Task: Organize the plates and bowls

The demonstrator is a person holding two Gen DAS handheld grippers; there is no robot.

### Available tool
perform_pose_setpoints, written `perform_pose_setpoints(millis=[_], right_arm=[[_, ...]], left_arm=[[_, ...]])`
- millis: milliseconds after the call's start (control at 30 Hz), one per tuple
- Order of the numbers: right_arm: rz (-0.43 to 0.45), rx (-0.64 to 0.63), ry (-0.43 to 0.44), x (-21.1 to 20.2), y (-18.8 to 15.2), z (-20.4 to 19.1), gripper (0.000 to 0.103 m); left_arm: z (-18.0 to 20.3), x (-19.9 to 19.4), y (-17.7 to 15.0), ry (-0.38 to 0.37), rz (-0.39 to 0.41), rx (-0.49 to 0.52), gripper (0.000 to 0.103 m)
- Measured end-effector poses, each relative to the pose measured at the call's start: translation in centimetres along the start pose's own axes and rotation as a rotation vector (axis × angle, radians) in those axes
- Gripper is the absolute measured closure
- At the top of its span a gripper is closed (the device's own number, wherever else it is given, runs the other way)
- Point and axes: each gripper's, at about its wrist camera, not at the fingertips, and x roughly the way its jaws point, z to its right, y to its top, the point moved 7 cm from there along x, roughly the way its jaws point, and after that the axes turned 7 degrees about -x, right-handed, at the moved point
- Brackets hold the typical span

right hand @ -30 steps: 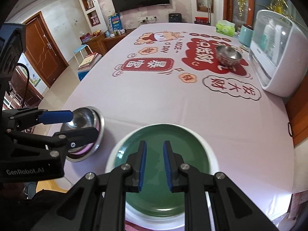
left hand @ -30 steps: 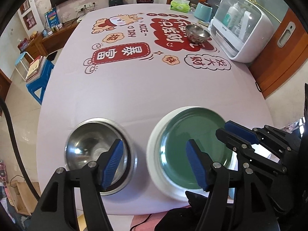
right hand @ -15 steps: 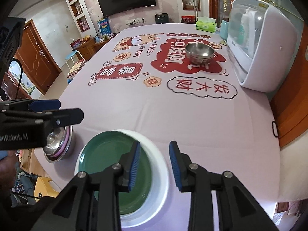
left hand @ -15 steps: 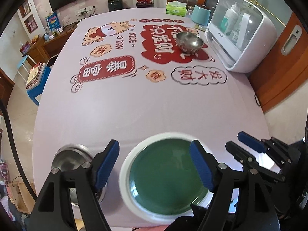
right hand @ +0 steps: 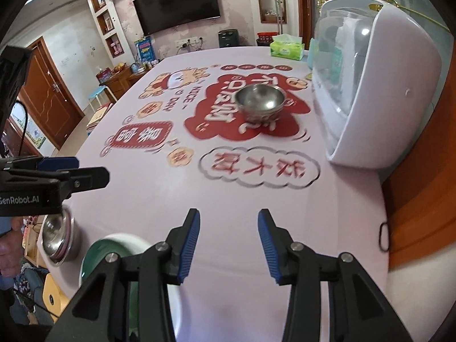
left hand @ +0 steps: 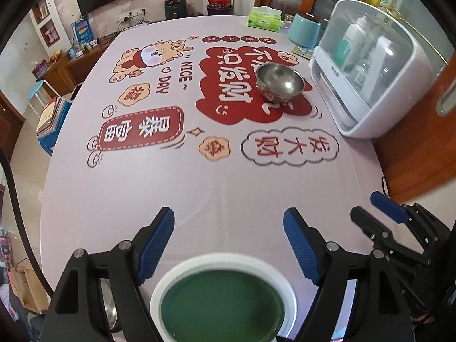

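A green plate with a white rim lies at the table's near edge, just below my open, empty left gripper. It also shows in the right wrist view, left of my open, empty right gripper. A steel bowl sits at the near left corner, partly hidden behind the left gripper's arm. A second steel bowl stands far across the table on the red print; it also shows in the right wrist view.
A white domed cabinet stands along the table's right side, with a teal canister and a green tissue box behind it. The pink printed tablecloth covers the table. A wooden door is at the right.
Both grippers have lifted back and up from the plate. The right gripper has opened from nearly shut and moved right. The plate and near bowl now sit lower in both views.
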Motion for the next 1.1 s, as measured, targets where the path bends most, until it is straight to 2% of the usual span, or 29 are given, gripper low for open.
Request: perform_pose_setpoints(millis=[333, 700, 900, 1100], right_arm=[[0.047, 0.007, -0.051, 2.4, 5.8, 5.0, 0.060], [0.110, 0.011, -0.087, 4.9, 11.4, 7.7, 0.047], [0.123, -0.003, -0.100, 6.9, 13.0, 7.9, 0.046], [0.144, 0.026, -0.085, 9.1, 13.1, 7.9, 0.046]], left_arm=[[1.2, 2.7, 6.8, 0.046, 0.014, -0.040, 0.025], [2.2, 5.4, 14.2, 0.069, 0.056, -0.054, 0.025], [2.4, 7.5, 17.1, 0.060, 0.058, -0.075, 0.025], [3.0, 9.4, 19.0, 0.011, 0.084, -0.099, 0.025]])
